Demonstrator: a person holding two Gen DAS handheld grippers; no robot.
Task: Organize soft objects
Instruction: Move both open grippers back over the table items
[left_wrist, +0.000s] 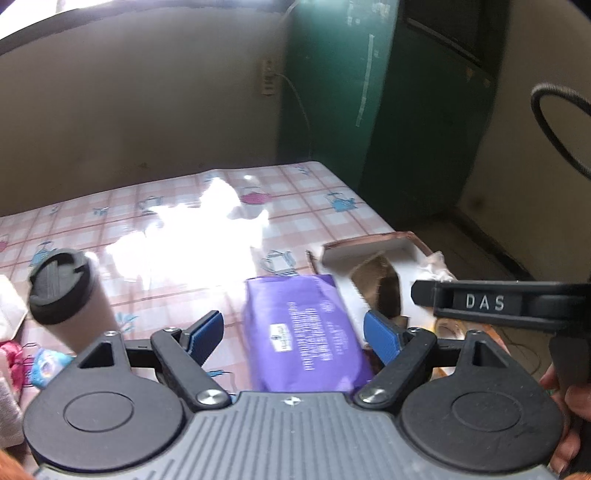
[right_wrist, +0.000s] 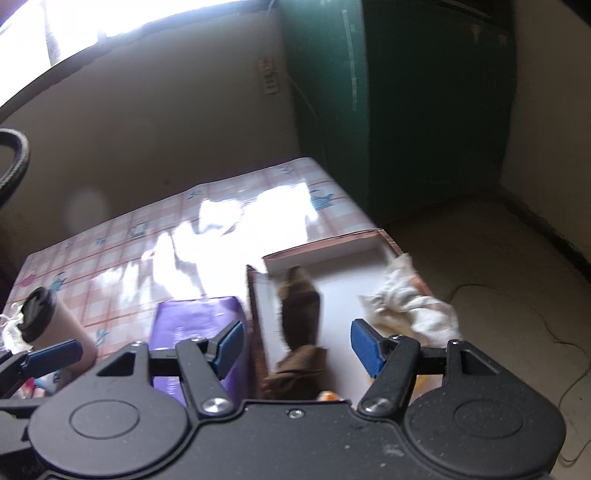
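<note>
Above, both grippers tilted downward over purple pack (left_wrist: 310, 332) and box (right_wrist: 332, 251), fingers apart.

The raised white letters "DAS" are read on the black bar of the right gripper (left_wrist: 495, 302), seen at about three o'clock in the left wrist view. Several lines of white print and a small emblem are seen on the purple packet (left_wrist: 306, 336) near the centre, toward six o'clock, but they are too blurred to be read. No other text is legible.
</note>
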